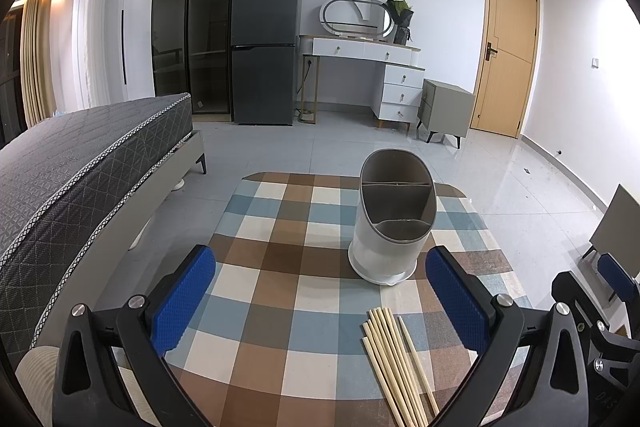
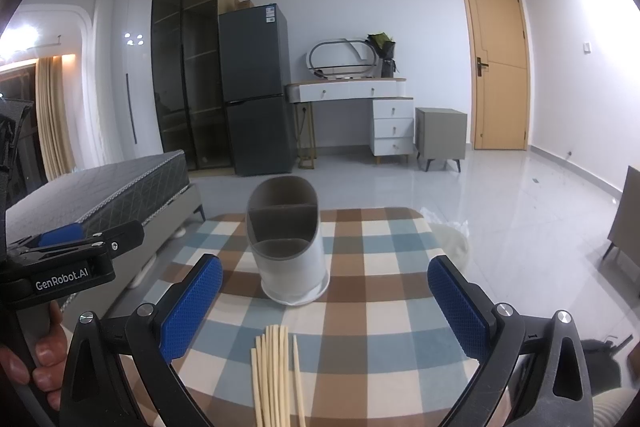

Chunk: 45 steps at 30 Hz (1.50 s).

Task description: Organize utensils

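A white utensil holder (image 1: 390, 227) with a grey divided inside stands upright on the checked tablecloth (image 1: 280, 291); it also shows in the right wrist view (image 2: 288, 247). A bundle of several pale wooden chopsticks (image 1: 396, 363) lies on the cloth in front of it, also seen in the right wrist view (image 2: 276, 371). My left gripper (image 1: 320, 299) is open and empty, above the cloth, left of the chopsticks. My right gripper (image 2: 324, 307) is open and empty, with the chopsticks low between its fingers.
A grey bed (image 1: 80, 179) runs along the left of the table. Tiled floor, a fridge (image 1: 264, 43), a white dressing table (image 1: 368, 63), a grey nightstand (image 1: 444, 107) and a wooden door (image 1: 508, 51) lie beyond. A chair (image 1: 616, 227) stands at the right.
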Motion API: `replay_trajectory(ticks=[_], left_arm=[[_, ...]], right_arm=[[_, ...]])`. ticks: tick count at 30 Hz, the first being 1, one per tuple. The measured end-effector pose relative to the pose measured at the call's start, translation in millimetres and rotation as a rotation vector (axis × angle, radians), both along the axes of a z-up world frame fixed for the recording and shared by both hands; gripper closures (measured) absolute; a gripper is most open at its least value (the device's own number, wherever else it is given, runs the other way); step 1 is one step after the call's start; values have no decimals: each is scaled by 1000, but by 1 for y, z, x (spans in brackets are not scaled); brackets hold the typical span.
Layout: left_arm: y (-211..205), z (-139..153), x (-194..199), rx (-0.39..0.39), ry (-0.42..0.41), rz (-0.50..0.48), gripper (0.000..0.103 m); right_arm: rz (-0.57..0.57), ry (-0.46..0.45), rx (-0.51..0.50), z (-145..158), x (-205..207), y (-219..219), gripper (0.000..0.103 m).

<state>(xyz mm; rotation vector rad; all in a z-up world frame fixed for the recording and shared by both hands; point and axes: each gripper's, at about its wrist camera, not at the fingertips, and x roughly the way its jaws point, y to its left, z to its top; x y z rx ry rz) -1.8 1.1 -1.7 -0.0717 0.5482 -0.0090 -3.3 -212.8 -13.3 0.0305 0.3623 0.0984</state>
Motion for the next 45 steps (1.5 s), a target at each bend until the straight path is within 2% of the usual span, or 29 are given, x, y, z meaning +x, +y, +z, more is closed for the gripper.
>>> replay_trajectory(ticks=[11, 19, 24, 27, 32, 34, 35, 41, 44, 45], left_arm=[[-2, -2, 3, -1, 15, -1, 1], [1, -10, 14, -8, 64, 18, 1], [11, -16, 23, -25, 107, 33, 1], [21, -23, 32, -47, 150, 38, 1], [36, -36, 47, -55, 226, 86, 1], [42, -42, 53, -70, 262, 108, 1], [46, -46, 56, -81, 285, 119, 1], [57, -57, 67, -121, 368, 151, 1], [59, -59, 70, -124, 390, 153, 1], [60, -61, 73, -127, 395, 152, 1]], right_arm=[[2, 12, 7, -1, 1, -1, 0], [-12, 71, 0, -9, 13, -1, 0], [-23, 197, -35, -28, 35, 2, 0], [-28, 313, -63, -45, 63, 4, 2], [31, 512, -41, -80, 103, 10, 11], [80, 589, -88, -95, 116, 21, 28], [111, 634, -127, -105, 124, 29, 29], [198, 739, -237, -134, 146, 51, 37], [205, 781, -264, -144, 154, 56, 45], [213, 794, -270, -147, 156, 57, 52]])
